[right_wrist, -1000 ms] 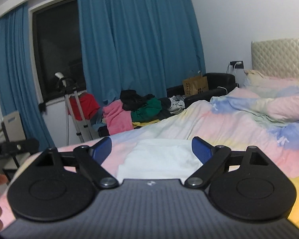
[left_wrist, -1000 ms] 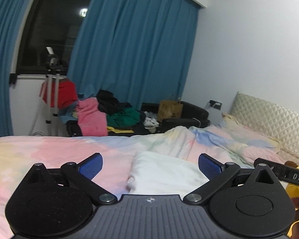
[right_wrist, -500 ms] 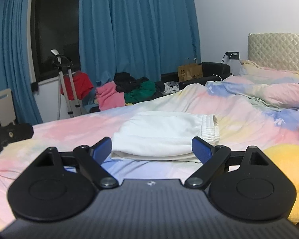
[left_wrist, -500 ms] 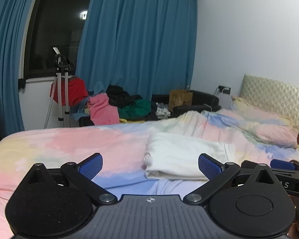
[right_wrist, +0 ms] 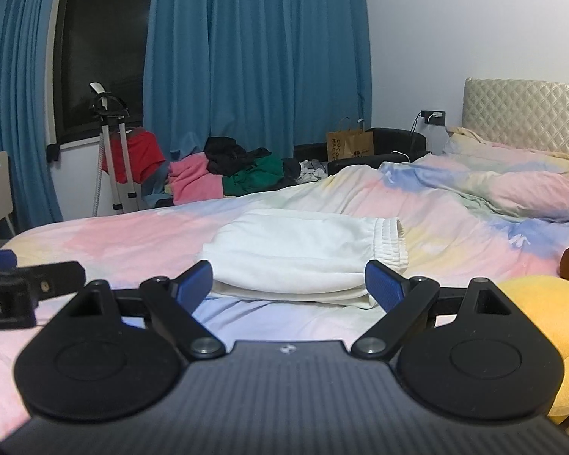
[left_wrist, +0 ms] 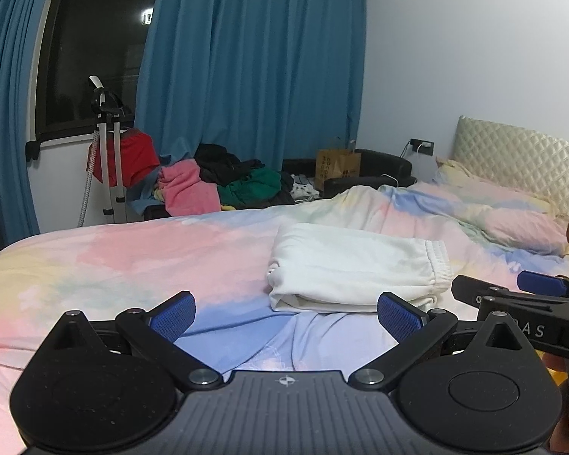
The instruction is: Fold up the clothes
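Blue curtains [left_wrist: 254, 76] flank a dark window [left_wrist: 95, 45]; quilted headboard [left_wrist: 519, 159] against white wall [left_wrist: 474, 57].

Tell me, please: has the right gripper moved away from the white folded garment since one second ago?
Yes. The right gripper has drawn back and risen: earlier the white folded garment filled the gap between its fingers, now it lies whole on the bed, further ahead.

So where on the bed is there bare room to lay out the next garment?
Bare bedspread lies left of the folded white garment, up to the foot edge. The headboard side is crowded: rumpled duvet and yellow plush toy. The clothes pile sits beyond the bed.
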A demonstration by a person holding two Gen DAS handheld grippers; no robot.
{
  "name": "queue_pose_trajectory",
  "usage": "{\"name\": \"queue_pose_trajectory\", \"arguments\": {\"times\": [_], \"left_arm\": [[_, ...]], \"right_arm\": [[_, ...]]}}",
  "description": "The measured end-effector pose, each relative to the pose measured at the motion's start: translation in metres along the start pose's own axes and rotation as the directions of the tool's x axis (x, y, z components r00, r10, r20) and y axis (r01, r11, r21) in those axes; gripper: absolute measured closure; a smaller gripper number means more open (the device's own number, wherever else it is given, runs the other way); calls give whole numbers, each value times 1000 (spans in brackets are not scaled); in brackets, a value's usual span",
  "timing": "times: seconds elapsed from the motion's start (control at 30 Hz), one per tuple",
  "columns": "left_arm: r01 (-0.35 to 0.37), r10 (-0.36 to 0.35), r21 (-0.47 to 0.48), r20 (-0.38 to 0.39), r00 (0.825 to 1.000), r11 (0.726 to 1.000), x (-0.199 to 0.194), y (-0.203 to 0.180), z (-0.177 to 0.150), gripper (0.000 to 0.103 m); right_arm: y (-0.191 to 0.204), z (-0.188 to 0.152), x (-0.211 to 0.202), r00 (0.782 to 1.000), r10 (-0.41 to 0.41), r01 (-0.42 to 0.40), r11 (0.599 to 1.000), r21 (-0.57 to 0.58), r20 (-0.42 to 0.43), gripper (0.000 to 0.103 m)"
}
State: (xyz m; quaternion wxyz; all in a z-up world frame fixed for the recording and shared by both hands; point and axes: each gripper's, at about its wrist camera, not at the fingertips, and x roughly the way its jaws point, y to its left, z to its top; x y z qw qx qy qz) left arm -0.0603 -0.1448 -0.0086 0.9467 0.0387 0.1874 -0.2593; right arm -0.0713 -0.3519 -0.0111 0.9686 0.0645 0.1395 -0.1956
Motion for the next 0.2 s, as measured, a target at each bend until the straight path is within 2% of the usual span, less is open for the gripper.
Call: {"name": "queue_pose_trajectory", "arguments": {"times": [0.2], "left_arm": [[-3, 3, 0, 2, 1000, 1000, -1, -1, -1, 0]], "right_arm": [[0, 1, 0, 1000, -4, 4, 1000, 3, -13, 14]]}}
